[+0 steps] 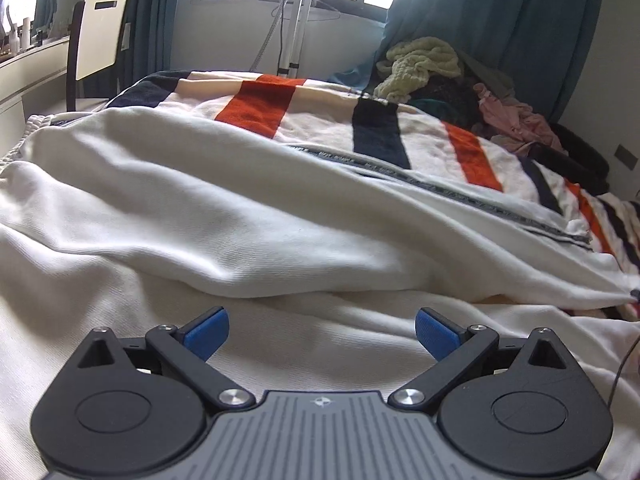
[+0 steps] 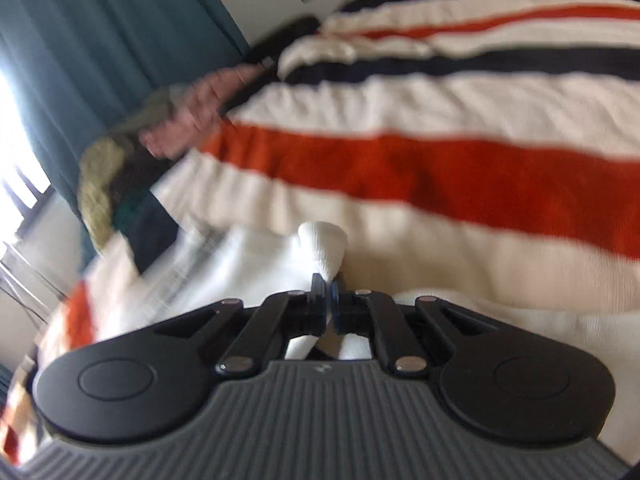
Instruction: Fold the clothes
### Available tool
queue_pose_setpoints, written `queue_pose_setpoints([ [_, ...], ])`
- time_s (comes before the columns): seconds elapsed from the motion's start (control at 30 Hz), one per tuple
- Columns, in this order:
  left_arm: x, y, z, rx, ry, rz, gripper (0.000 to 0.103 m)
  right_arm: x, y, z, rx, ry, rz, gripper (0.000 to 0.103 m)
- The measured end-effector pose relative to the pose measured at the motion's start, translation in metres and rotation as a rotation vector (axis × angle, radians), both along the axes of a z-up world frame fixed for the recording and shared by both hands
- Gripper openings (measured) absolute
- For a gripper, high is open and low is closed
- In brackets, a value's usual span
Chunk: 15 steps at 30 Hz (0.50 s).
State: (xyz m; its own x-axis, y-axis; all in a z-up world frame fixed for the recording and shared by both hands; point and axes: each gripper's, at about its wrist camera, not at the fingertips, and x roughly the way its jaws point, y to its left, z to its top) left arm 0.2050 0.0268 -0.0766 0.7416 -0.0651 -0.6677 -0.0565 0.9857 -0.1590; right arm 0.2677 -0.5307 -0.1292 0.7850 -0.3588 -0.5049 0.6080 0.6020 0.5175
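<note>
A white garment [image 1: 224, 216] lies rumpled across the bed in the left wrist view, with a grey patterned band [image 1: 440, 196] along its far edge. My left gripper [image 1: 322, 334] hovers just above its near part, open, blue pads [image 1: 208, 332] wide apart with nothing between them. In the blurred right wrist view, my right gripper [image 2: 329, 300] is shut on a bunched fold of the white garment [image 2: 324, 244], which sticks out beyond the fingertips.
A striped blanket [image 1: 276, 104] in cream, orange and navy covers the bed. A heap of other clothes [image 1: 448, 80] sits at the far right by teal curtains [image 1: 500, 20]. A chair [image 1: 100, 36] and a garment steamer stand [image 1: 294, 20] are beyond the bed.
</note>
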Motion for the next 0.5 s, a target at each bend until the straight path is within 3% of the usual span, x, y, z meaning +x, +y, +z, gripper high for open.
queue_pose_setpoints([
  [0.1, -0.003, -0.003, 0.005, 0.023, -0.021, -0.001, 0.100, -0.010, -0.003, 0.025, -0.045, -0.058, 0.030, 0.005],
  [0.3, -0.012, -0.009, 0.012, 0.047, -0.056, -0.014, 0.101, -0.011, -0.014, 0.009, -0.090, 0.107, 0.047, 0.007],
  [0.43, -0.021, -0.022, 0.016, 0.081, -0.080, -0.047, 0.101, -0.018, 0.014, 0.037, -0.225, 0.135, 0.116, 0.016],
  [0.5, -0.028, -0.028, 0.020, 0.099, -0.105, -0.058, 0.101, -0.025, 0.026, 0.050, -0.263, 0.127, 0.173, 0.026],
])
